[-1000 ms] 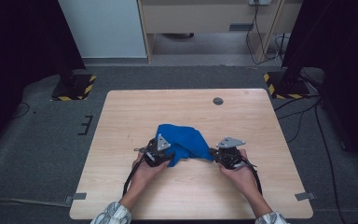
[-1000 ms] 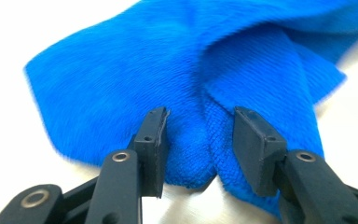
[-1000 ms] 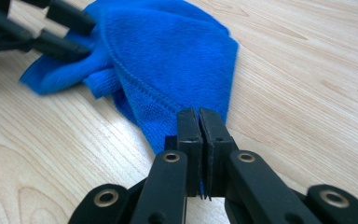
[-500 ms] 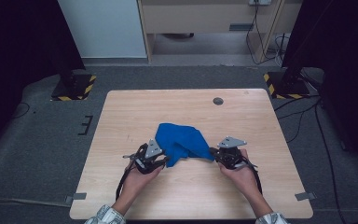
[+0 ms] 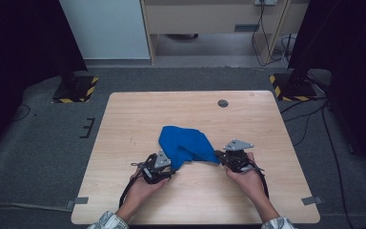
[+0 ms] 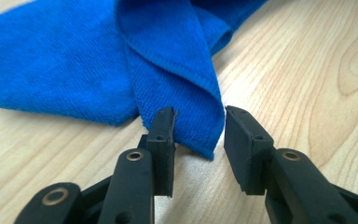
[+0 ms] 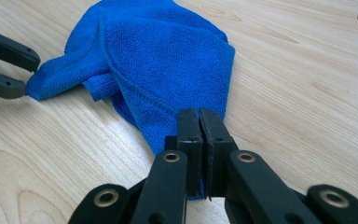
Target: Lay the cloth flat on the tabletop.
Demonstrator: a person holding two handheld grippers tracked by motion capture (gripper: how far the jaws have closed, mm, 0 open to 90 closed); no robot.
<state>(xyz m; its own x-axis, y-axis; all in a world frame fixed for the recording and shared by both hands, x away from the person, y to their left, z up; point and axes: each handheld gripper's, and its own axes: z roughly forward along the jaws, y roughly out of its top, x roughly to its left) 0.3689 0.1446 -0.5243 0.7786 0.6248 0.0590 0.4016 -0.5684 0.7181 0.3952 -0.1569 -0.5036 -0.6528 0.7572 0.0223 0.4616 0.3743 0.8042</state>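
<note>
Cloth: a blue cloth lies crumpled and partly folded on the near half of the table, between the two grippers, with hemmed folds lapping over one another.
Cloth corners: one corner trails toward the near left, another toward the near right; the bulk bunches up on the far side of both.
Right gripper: the right gripper sits at the cloth's near-right corner, held by the person's right hand with the forearm coming in from the near edge.
Right jaws: pressed together with the blue corner pinched between the pads, as the right gripper view shows; the fabric fans out from the pinch toward the far side.
Left gripper: the left gripper lies low at the cloth's near-left corner, in the person's left hand.
Left jaws: they stand apart and have just been closing; in the left gripper view the hemmed corner hangs down between them. One pad is right against the fabric, the other just clear of it, so the corner is not clamped.
Table: a light wooden table, bare around the cloth.
Far side: a small dark round disc is set in the tabletop, far right of the cloth and well apart from it.
Floor: grey carpet surrounds the table.
</note>
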